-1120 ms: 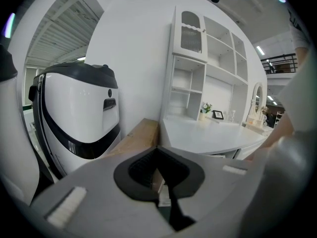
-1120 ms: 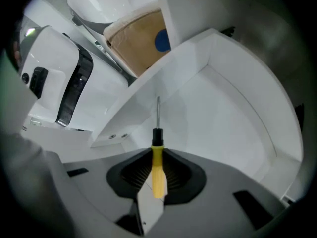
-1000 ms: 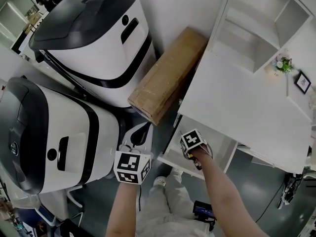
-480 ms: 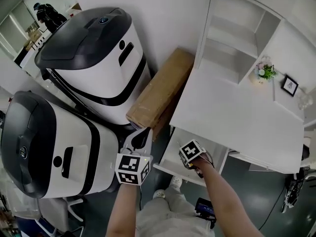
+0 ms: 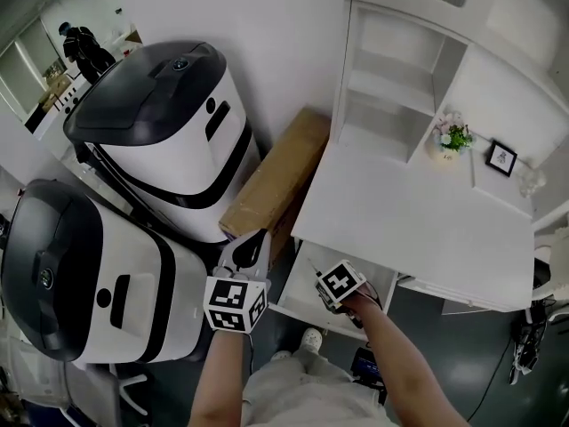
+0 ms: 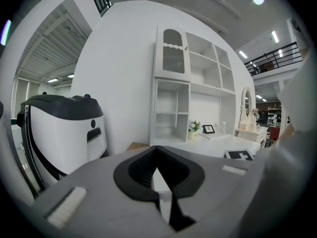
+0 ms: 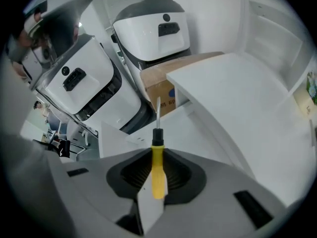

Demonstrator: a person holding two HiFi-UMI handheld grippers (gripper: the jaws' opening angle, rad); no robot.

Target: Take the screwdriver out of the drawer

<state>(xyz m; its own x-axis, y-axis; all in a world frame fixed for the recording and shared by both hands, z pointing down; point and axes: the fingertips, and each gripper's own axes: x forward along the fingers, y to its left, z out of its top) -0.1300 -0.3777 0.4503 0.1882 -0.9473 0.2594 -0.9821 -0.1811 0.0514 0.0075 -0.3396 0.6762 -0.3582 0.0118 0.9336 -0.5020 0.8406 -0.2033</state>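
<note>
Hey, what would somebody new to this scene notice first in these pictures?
A big white machine with a dark lid and its twin fill the left of the head view, with a cardboard box between them and the white desk. In the right gripper view, a yellow-handled screwdriver is clamped in the right tool.
</note>
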